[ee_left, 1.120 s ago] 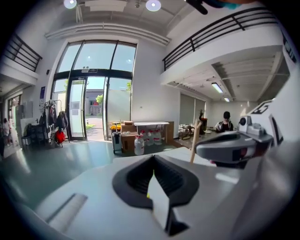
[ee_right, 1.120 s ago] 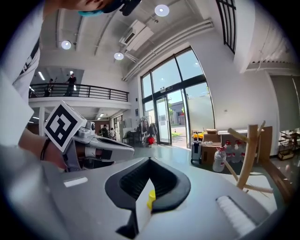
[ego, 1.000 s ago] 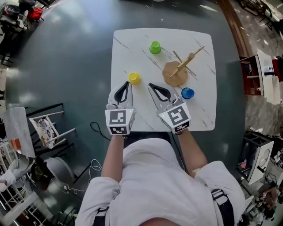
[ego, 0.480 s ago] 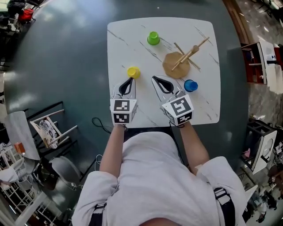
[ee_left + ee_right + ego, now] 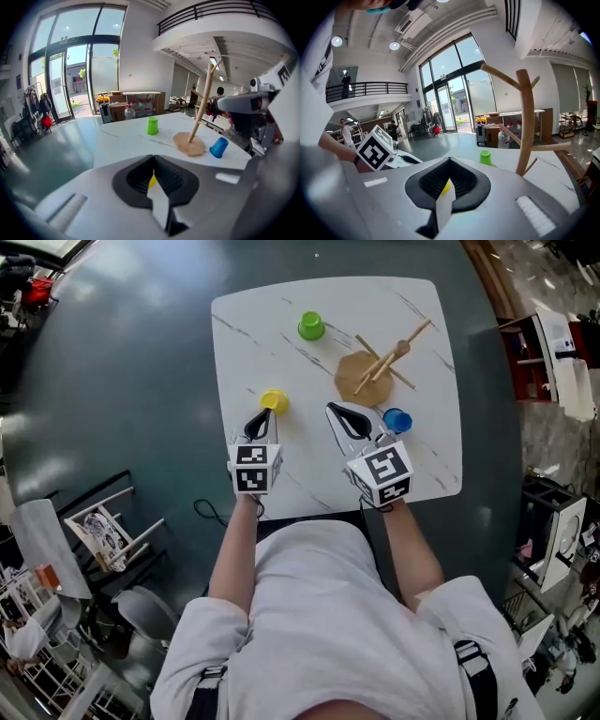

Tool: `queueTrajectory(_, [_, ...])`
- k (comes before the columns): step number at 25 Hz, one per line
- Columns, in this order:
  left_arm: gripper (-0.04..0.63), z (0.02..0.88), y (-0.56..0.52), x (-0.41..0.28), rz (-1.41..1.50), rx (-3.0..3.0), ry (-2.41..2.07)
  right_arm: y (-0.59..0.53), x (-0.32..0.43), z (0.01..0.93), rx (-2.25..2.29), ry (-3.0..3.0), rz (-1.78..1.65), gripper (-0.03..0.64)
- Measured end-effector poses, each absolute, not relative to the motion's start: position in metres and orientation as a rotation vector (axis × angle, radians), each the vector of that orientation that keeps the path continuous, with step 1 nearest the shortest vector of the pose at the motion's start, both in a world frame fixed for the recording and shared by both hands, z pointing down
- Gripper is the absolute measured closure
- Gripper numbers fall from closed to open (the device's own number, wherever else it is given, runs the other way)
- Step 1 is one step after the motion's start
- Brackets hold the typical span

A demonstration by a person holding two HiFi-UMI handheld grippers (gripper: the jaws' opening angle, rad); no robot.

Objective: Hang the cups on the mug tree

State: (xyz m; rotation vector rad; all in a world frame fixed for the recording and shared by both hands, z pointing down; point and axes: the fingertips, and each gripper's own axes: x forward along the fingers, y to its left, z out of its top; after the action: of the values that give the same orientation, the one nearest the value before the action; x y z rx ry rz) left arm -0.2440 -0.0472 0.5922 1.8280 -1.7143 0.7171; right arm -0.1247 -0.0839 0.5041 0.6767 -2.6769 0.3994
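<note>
1. Left claw [image 5: 265, 418], shut and empty, points at the yellow cup [image 5: 274, 400] just ahead; open it before closing in.
2. Right claw [image 5: 336, 412], shut and empty, is beside the blue cup [image 5: 397, 420], tree [image 5: 380, 362] just beyond.
3. Handles seem hidden; grip by the rim.

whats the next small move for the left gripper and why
Probably open the left gripper and ease it forward around the yellow cup: its jaws are shut on nothing, the cup stands just ahead, and the mug tree holds no cup.
</note>
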Motion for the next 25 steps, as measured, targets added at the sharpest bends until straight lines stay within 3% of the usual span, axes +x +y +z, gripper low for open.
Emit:
queueTrajectory(6, [0.586,0.605,-0.053,-0.248,0.758,1.823,-1.683,-0.090,-0.121,0.511,0.714,-2.658,0.424,0.618])
queueTrajectory(16, [0.346,0.643,-0.059,-0.255,0.860,1.781,-1.605,-0.091,-0.110,0.512,0.763,-2.623,0.419,0.618])
queueTrajectory(25, [0.305,0.663,-0.074,-0.258,0.939,1.795,-1.542,-0.091,-0.089,0.517,0.830,-2.589,0.443,0.618])
